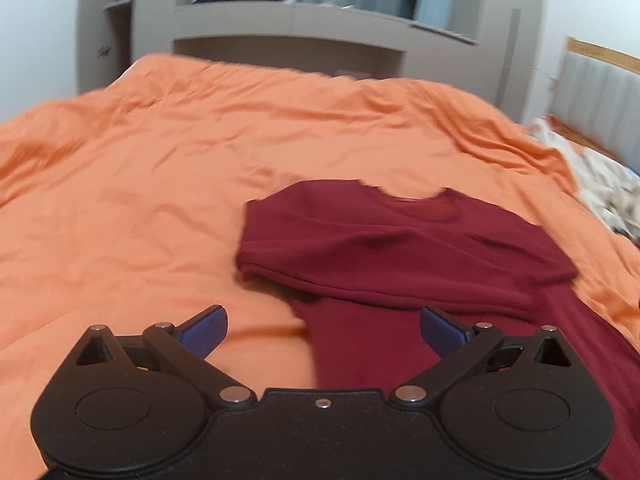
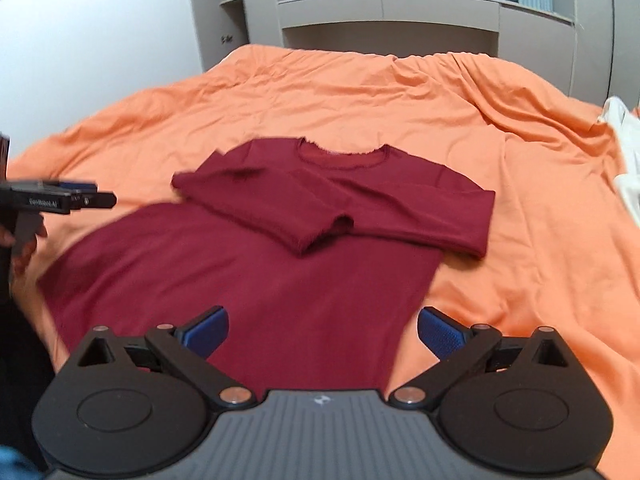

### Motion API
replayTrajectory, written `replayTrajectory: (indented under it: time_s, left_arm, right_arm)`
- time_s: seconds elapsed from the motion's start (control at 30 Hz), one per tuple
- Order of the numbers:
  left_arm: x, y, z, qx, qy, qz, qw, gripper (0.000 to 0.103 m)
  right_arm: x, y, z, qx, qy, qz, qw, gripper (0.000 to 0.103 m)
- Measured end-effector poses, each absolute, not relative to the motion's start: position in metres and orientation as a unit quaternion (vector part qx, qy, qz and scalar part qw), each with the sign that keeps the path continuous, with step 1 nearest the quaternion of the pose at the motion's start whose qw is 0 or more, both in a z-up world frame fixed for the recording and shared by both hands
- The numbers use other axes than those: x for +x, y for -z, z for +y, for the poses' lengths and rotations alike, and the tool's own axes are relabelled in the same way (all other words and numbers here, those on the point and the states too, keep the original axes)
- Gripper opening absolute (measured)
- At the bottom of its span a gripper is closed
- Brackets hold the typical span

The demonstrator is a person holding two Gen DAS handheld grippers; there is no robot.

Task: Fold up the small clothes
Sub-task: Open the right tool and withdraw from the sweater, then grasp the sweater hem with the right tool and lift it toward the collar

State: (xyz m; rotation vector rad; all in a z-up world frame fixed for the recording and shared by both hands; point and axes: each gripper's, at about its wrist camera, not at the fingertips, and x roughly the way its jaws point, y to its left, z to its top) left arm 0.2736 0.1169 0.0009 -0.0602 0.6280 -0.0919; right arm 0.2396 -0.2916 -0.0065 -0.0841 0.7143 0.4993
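Note:
A dark red long-sleeved shirt (image 2: 248, 280) lies flat on the orange bed cover (image 2: 360, 112), collar at the far end. Both sleeves are folded across its chest (image 2: 340, 208). In the left wrist view the shirt (image 1: 400, 248) lies ahead and to the right. My left gripper (image 1: 323, 330) is open and empty, above the shirt's left edge; it also shows from the side in the right wrist view (image 2: 94, 199). My right gripper (image 2: 323, 330) is open and empty, above the shirt's lower right part.
A grey wardrobe and shelf unit (image 2: 400, 12) stands behind the bed. Light-coloured clothes (image 1: 600, 176) lie at the bed's right side, also in the right wrist view (image 2: 624, 152). A wooden headboard (image 1: 600, 76) is at the far right.

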Motion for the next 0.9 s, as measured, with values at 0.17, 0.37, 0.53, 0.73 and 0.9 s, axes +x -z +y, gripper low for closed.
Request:
replayTrajectory:
  time_s: [0.17,0.37,0.53,0.73,0.9]
  left_arm:
    - [0.218,-0.006,0.085,0.025,0.092,0.301,0.949,0.102]
    - [0.162,0.0,0.061,0.08,0.119,0.303,0.942,0.102]
    - [0.135,0.005,0.053,0.091,0.132,0.308,0.938,0.102]
    - [0.122,0.009,0.055,0.084,0.135,0.317,0.935,0.102]
    - [0.11,0.014,0.055,0.088,0.144,0.323,0.931,0.102]
  right_arm:
    - [0.193,0.009,-0.294,-0.091,-0.247,0.352,0.898,0.103]
    - [0.147,0.017,-0.28,-0.178,-0.265,0.341,0.884,0.103]
    - [0.127,0.03,-0.266,-0.25,-0.246,0.334,0.875,0.103]
    - [0.119,0.048,-0.251,-0.334,-0.21,0.319,0.862,0.103]
    - [0.117,0.064,-0.243,-0.383,-0.174,0.27,0.866,0.101]
